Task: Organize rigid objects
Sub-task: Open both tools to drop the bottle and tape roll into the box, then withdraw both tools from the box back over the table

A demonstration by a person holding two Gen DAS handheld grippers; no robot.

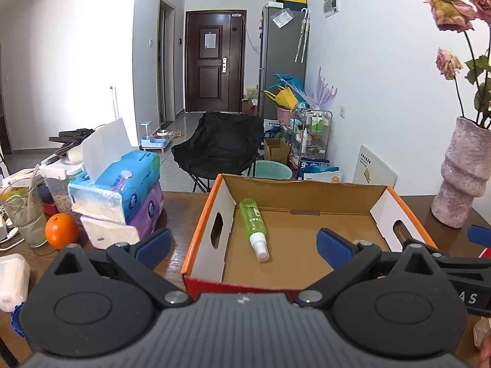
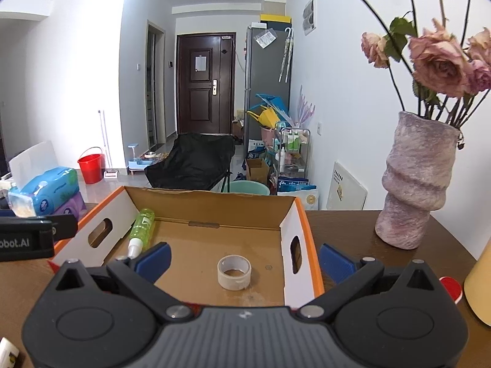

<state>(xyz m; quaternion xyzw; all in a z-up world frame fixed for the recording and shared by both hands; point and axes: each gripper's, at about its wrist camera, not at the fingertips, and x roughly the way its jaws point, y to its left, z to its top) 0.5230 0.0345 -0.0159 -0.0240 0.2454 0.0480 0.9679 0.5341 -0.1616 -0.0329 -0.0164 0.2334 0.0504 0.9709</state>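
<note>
An open cardboard box (image 1: 307,188) with orange rims stands on the brown table; it also shows in the right wrist view (image 2: 211,197). A green spray bottle (image 1: 254,228) lies inside at the left, also seen in the right wrist view (image 2: 141,228). A roll of tape (image 2: 234,272) lies on the box floor near the front right. My left gripper (image 1: 242,245) is open and empty above the box's near edge. My right gripper (image 2: 244,259) is open and empty, its jaws straddling the box's right wall, just behind the tape.
Stacked tissue packs (image 1: 119,196), an orange (image 1: 60,230) and a glass (image 1: 23,211) stand left of the box. A pink vase (image 2: 414,184) with dried roses stands to its right. A yellow object (image 2: 478,288) is at the right edge.
</note>
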